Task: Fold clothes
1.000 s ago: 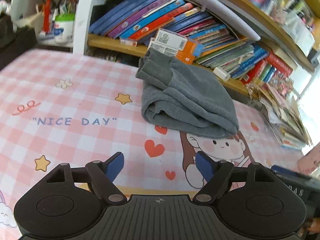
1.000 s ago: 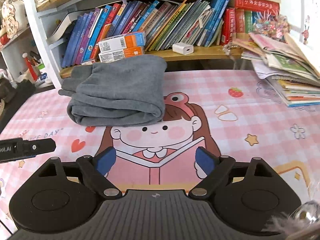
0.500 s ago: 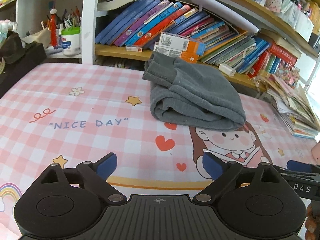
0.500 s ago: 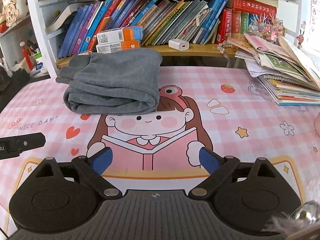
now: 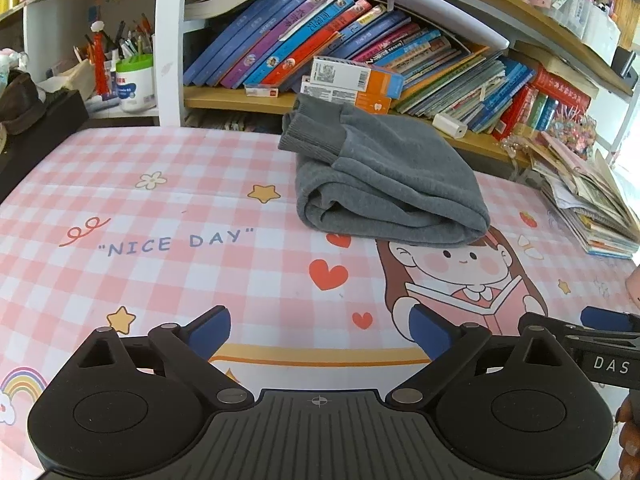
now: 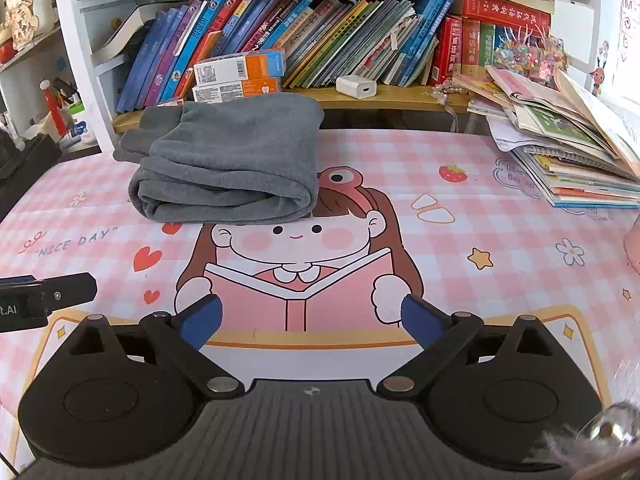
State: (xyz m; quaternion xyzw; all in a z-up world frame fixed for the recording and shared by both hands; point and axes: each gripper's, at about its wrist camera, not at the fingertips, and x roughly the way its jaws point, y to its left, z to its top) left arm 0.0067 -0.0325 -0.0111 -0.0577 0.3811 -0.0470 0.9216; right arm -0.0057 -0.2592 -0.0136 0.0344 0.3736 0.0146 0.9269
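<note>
A grey garment (image 5: 384, 176) lies folded in a thick bundle at the far side of the pink checked desk mat, against the bookshelf; it also shows in the right wrist view (image 6: 232, 168). My left gripper (image 5: 322, 334) is open and empty, low over the mat's near edge, well short of the garment. My right gripper (image 6: 312, 322) is open and empty too, over the cartoon girl print, also well short of it. Each gripper's side shows at the edge of the other's view.
A bookshelf (image 6: 320, 52) full of books runs along the back, with small boxes (image 6: 240, 76) and a white charger (image 6: 356, 86) on its ledge. A pile of magazines (image 6: 568, 152) lies at the right. Pen pots (image 5: 132, 76) and dark objects stand at the left.
Both grippers have drawn back toward the near edge of the mat, away from the folded garment, and stayed open. The garment has not moved.
</note>
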